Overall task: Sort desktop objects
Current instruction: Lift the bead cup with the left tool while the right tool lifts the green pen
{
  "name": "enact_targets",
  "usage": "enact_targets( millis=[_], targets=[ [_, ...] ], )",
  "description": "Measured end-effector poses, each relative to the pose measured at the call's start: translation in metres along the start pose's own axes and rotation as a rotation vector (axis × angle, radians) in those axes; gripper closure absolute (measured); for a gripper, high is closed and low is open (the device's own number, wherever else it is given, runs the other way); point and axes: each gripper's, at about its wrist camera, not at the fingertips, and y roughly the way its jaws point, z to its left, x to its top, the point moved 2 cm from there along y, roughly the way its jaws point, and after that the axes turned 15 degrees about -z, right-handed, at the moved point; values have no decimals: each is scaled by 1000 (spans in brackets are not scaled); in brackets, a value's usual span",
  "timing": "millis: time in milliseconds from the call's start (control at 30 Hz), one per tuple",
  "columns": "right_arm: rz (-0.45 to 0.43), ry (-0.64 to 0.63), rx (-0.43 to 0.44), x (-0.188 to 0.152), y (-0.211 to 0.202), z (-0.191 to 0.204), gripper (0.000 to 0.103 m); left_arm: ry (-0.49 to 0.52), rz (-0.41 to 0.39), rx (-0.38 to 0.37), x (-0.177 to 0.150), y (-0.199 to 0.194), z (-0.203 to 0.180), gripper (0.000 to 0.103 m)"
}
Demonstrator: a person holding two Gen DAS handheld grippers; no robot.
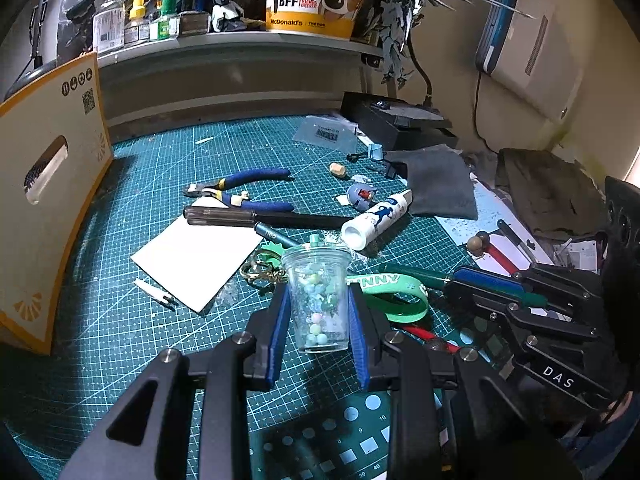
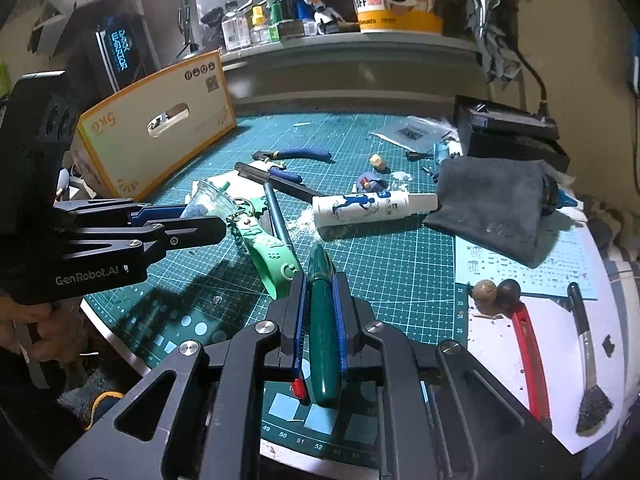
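Observation:
My left gripper (image 1: 318, 300) is shut on a small clear cup keychain (image 1: 319, 300) filled with pastel beads, its blue pads pressing both sides. Its green strap (image 1: 394, 292) trails right over the cutting mat (image 1: 160, 344). The left gripper also shows in the right wrist view (image 2: 208, 220), holding the cup (image 2: 210, 200) tilted. My right gripper (image 2: 320, 284) is shut on a dark green pen (image 2: 322, 320), which lies along the fingers. In the left wrist view the right gripper (image 1: 460, 280) holds the pen (image 1: 416, 274) low over the mat.
On the mat lie blue-handled pliers (image 1: 248, 190), a black-handled tool (image 1: 260, 218), a white sheet (image 1: 196, 260), a white tube (image 1: 376, 220), a grey cloth (image 2: 492, 208), a red-handled tool (image 2: 528, 360) and a brush (image 2: 588, 360). A cardboard box (image 1: 44, 200) stands at the left. A shelf (image 1: 224, 40) holds bottles and figures.

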Motion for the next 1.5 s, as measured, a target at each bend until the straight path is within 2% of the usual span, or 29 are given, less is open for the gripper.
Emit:
enact_targets(
  millis=[400,1167,1500],
  targets=[
    [-50,-9,-18,18,-14,3,91,11,-58,-11,15,-20,-3,75],
    [-159,-55,-67,67,-49,14,91,56,-219,-26,65,-60,-16,75],
    [-193,-67,-74,81,-57,20,91,60,-261,-22,77,-73,-15,75]
  ],
)
